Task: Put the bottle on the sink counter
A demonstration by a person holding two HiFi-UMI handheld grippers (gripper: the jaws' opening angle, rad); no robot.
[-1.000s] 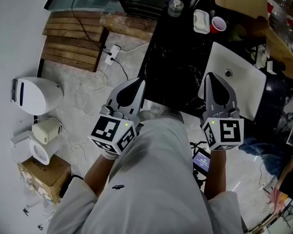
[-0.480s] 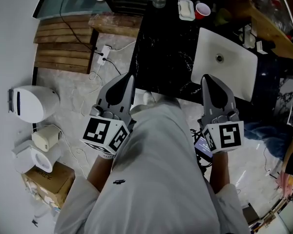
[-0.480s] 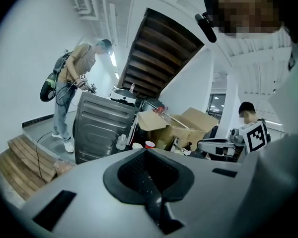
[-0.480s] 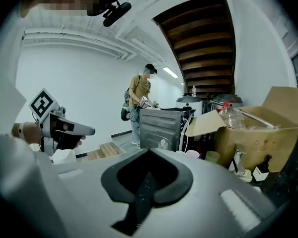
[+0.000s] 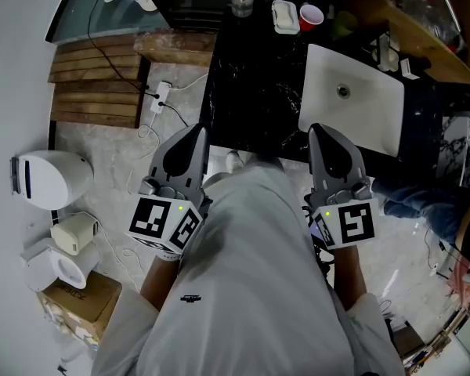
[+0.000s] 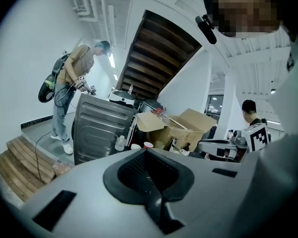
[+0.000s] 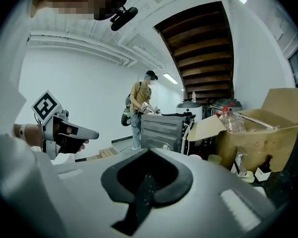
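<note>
Pale stone floor (image 5: 117,155) surrounds a black counter (image 5: 251,92). A white sink (image 5: 352,108) occupies the counter's right half. The left claw (image 5: 196,131) is held just off the counter's near left corner. The right claw (image 5: 321,131) is over the near edge, beside the sink. Both claws are clenched, pads together, with nothing between them. A clear bottle (image 5: 241,2) stands upright near the counter's far left corner. A white dish (image 5: 284,16) and a red cup (image 5: 309,12) sit further right along the far edge.
</note>
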